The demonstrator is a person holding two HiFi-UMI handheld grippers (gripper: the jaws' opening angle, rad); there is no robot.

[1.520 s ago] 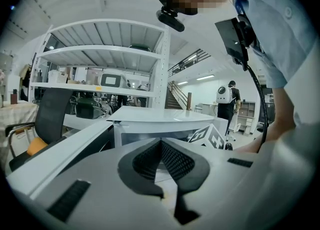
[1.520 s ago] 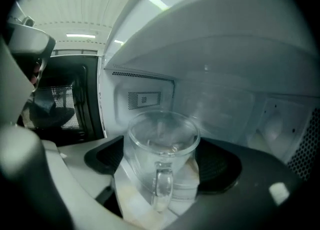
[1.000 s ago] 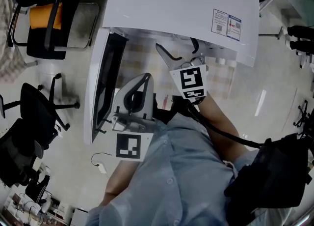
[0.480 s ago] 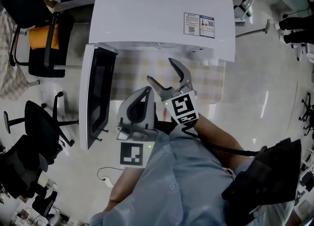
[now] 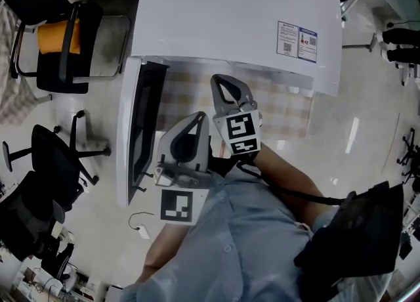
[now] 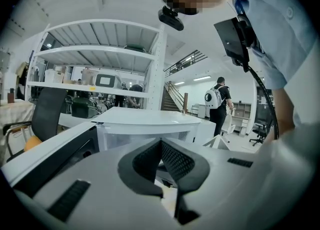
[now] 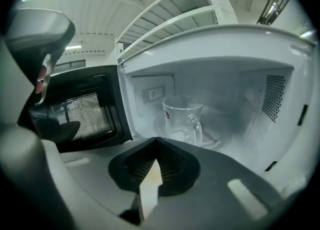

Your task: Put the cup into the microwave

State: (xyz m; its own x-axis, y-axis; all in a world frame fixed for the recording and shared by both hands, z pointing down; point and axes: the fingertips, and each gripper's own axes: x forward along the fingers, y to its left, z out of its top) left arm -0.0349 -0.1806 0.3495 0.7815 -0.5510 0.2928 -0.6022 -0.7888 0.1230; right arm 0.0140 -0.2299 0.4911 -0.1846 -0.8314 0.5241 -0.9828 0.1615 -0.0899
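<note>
Glass cup (image 7: pixel 182 119) is standing inside the open microwave (image 7: pixel 250 49); left gripper (image 5: pixel 197 119) is hovering, jaws together, right gripper (image 5: pixel 224 84) just closing its jaws on nothing.

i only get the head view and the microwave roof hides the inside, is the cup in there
Observer: Yes. The right gripper view shows the glass cup standing upright inside the microwave.
Operator: is the right gripper holding it
Observer: No. The right gripper has just closed its jaws on nothing; the glass cup stands apart, beyond them.
Operator: and the left one
Observer: The left gripper is shut too, jaws together with nothing between them.
</note>
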